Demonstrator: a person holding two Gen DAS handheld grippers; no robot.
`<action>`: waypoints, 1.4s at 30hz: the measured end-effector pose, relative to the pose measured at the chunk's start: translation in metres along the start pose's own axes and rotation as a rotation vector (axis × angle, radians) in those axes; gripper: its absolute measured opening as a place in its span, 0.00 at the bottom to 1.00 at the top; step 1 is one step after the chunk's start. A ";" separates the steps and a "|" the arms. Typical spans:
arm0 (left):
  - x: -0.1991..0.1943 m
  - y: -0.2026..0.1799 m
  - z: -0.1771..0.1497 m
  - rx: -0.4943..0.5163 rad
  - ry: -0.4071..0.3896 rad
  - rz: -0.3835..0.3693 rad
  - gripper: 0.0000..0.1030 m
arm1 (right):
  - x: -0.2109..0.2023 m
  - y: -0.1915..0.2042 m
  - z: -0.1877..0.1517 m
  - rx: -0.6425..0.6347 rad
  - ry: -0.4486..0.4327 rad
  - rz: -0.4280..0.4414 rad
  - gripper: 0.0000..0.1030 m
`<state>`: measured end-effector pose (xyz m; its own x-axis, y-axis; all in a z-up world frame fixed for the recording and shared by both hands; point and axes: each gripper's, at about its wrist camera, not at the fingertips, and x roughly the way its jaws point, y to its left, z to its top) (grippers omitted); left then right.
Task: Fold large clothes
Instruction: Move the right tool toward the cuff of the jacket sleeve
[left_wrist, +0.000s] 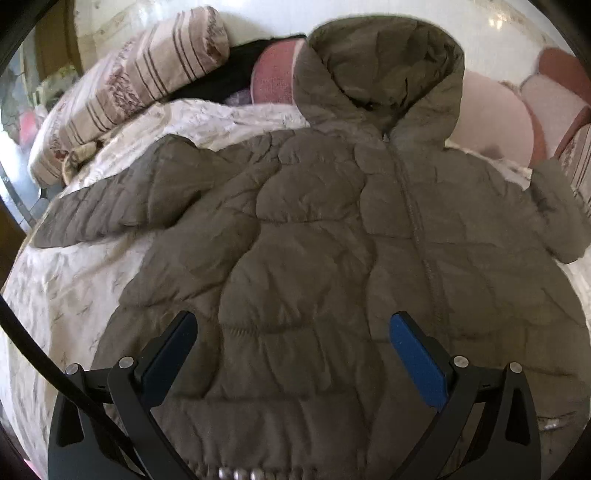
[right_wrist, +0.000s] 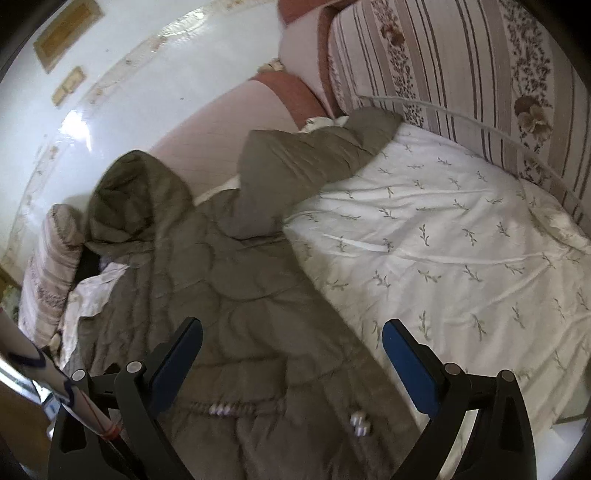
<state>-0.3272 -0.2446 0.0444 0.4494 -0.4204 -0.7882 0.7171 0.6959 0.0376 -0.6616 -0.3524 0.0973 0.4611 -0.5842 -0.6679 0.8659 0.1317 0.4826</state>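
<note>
White sheet (right_wrist: 443, 236) printed with small green sprigs covers the bed, wrinkled throughout. Olive-brown quilted jacket (left_wrist: 314, 236) lies spread front-up on this sheet, zipped closed, hood (left_wrist: 380, 70) toward the wall and propped against the pink padded headboard (right_wrist: 207, 136). 1 sleeve (left_wrist: 99, 210) extends flat to the jacket's left side; the other sleeve (right_wrist: 314, 147) runs out toward a striped floral cushion (right_wrist: 461, 62) along the bed's edge. A striped pillow (left_wrist: 147, 74) sits beside the hood, with a dark garment (left_wrist: 225, 70) next to it.

Left gripper (left_wrist: 293, 332) hangs above the jacket's lower front, its 2 fingers spread wide with nothing between them. Right gripper (right_wrist: 291, 336) hangs over the jacket's hem side near the sheet, fingers likewise wide apart and holding nothing. Contact with the fabric cannot be confirmed for either. Pale snap studs (right_wrist: 221, 409) show along the hem.
</note>
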 end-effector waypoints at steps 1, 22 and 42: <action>0.006 0.001 0.002 -0.006 0.020 -0.014 1.00 | 0.005 -0.001 0.002 -0.001 0.002 -0.010 0.97; 0.038 -0.004 0.001 -0.016 -0.017 0.095 1.00 | 0.082 -0.075 0.038 -0.012 0.127 -0.015 0.97; 0.043 -0.002 0.003 -0.032 0.003 0.083 1.00 | 0.101 -0.097 0.108 0.127 0.049 -0.013 0.97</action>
<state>-0.3074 -0.2657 0.0125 0.5051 -0.3589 -0.7849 0.6597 0.7469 0.0831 -0.7197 -0.5108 0.0446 0.4615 -0.5448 -0.7002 0.8419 0.0200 0.5393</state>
